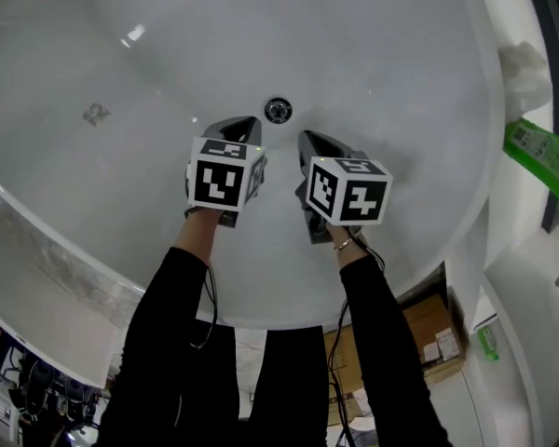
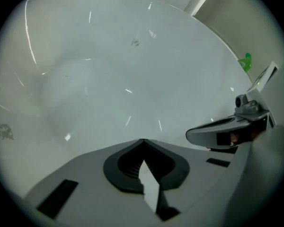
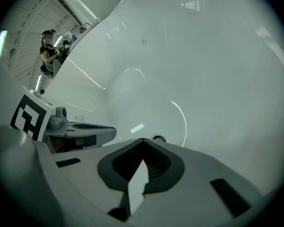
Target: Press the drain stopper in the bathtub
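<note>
Looking steeply down, I am seeing 2 black sleeves reaching forward over the near rim of the bathtub; each hand is carrying a gripper topped with a marker cube. The left gripper is pointing up and to the right, and the right gripper is pointing up and to the left, so the 2 tips are angling toward each other while staying apart. In the left gripper view, the left gripper is showing its jaws pressed together at the tip with nothing between them; the right gripper is poking in from the right edge. In the right gripper view, the right gripper is likewise clenched on nothing, and the left gripper is reaching in from the left.

The drain stopper is sitting on the tub floor just beyond and between the 2 tips, touched by neither; in the right gripper view the drain stopper is peeking out just past that gripper's tip. The white bathtub is curving up all around. Outside the tub, a green bottle is lying on the ledge at the right, and a cardboard box is sitting on the floor below the rim; a person is standing far off in the right gripper view.
</note>
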The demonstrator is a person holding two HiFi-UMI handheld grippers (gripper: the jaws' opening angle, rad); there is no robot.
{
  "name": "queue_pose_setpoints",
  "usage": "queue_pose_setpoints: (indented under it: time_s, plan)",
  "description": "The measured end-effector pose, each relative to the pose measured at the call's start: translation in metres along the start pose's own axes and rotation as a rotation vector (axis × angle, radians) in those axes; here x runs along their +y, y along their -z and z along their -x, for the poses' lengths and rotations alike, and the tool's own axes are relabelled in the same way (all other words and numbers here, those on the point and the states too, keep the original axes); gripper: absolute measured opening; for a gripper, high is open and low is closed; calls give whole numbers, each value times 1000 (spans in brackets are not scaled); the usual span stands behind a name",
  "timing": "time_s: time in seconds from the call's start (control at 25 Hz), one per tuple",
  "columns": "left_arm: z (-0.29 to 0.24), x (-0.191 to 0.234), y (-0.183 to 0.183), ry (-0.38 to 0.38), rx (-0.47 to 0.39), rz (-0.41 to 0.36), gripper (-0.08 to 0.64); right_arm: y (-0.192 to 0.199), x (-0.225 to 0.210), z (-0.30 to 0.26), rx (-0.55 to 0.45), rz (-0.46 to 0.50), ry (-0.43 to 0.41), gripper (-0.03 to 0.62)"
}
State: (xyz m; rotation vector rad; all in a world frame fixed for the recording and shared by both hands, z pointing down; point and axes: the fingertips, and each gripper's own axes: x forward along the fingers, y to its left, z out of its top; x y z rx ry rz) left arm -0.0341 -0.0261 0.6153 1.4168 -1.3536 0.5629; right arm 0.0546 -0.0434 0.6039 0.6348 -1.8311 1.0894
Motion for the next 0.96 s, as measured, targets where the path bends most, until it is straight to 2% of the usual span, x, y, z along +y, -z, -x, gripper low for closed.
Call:
queue_pose_setpoints:
  time_s: [0.56, 0.96]
  plan:
    - [28, 0, 2, -1, -10, 6, 5, 5, 4, 17, 0, 16, 18, 2]
    - [29, 11, 5, -4, -12, 13, 5, 9, 8, 12, 7, 23, 30, 2]
